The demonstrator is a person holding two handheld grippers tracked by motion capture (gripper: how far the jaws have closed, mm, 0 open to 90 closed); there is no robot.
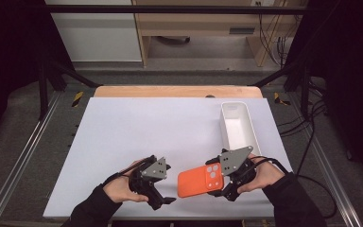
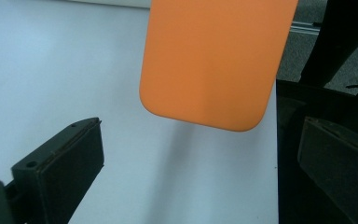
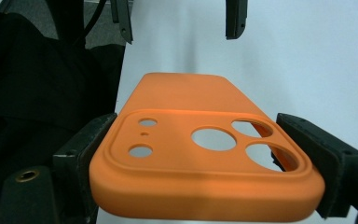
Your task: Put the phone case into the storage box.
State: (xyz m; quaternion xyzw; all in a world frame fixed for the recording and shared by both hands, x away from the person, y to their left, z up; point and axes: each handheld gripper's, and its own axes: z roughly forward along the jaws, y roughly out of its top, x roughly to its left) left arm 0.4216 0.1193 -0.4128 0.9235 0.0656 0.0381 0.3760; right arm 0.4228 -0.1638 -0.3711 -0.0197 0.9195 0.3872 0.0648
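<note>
High view: your right gripper (image 1: 219, 185) is clamped on the orange phone case (image 1: 199, 181), just below the white bin (image 1: 237, 124) on the tabletop (image 1: 137, 127). Left gripper (image 1: 163, 189) sits left of the case, fingers apart.
Left gripper view: fingers released, case (image 2: 214, 60) ahead, nothing between them.
Right gripper view: fingers (image 3: 81, 149) pinch the case (image 3: 205, 172) at its camera-cutout end.

Orange phone case (image 3: 205, 158) (clamped, level)
</note>
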